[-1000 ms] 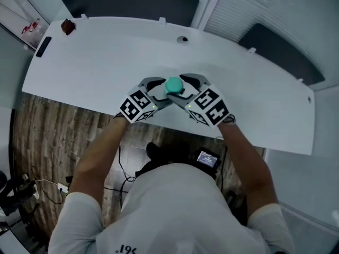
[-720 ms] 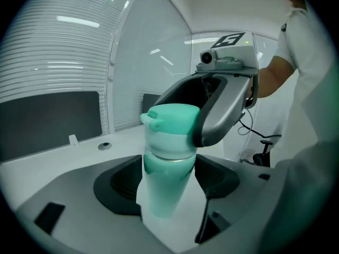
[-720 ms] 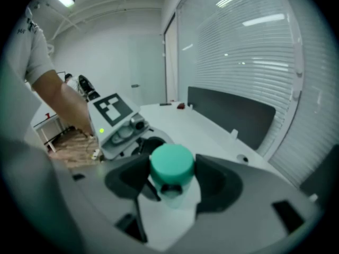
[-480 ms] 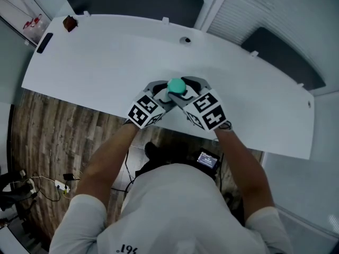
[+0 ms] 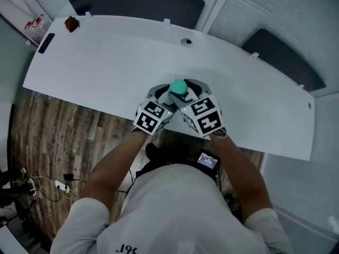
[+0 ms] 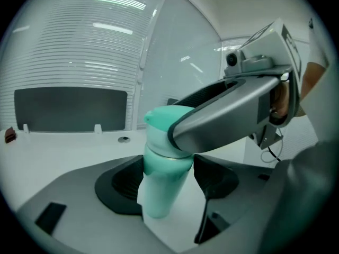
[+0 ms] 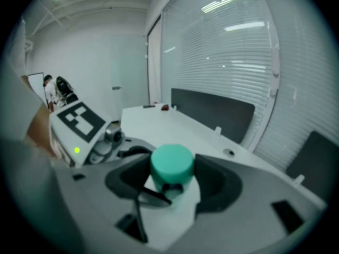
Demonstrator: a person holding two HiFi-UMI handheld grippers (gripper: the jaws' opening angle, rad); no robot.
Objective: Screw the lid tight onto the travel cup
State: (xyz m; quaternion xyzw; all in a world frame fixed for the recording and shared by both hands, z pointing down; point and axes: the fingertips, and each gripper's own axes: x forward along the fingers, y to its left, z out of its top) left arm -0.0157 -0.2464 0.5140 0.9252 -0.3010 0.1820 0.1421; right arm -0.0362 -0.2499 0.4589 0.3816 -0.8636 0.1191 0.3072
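One travel cup [image 6: 159, 194] is standing on the one white desk [image 5: 95, 62], close to its near edge at the person's 12 o'clock, and two grippers are meeting over it. The left gripper [image 6: 168, 180], coming in from 7 o'clock, is pinching the cup's smooth, pale mint body between its two dark ribbed pads [image 6: 123, 183]. The right gripper [image 7: 172, 180], coming in from 5 o'clock, has just been drawing its jaws in and is clasping the single lid [image 7: 171, 162], a deeper green round plastic cap with a flat top, sitting on the cup. Each gripper is carrying one white cube [image 5: 153, 116] printed with black square markers, two cubes in all, and both shells are looking like matte grey moulded plastic. The desk top is smooth with a curved front edge, and one round cable hole [image 5: 186, 41] is sitting at 12 o'clock from the cup. Far off at 10 o'clock, near the desk's corner, one small reddish-brown thing [image 5: 70, 24] and one flat black bar [image 5: 45, 43] are lying. Two dark grey rounded panels [image 5: 135, 4] are standing behind the desk at 11 and 2 o'clock, and wood-grain flooring [image 5: 42, 136] is showing at 8 o'clock.
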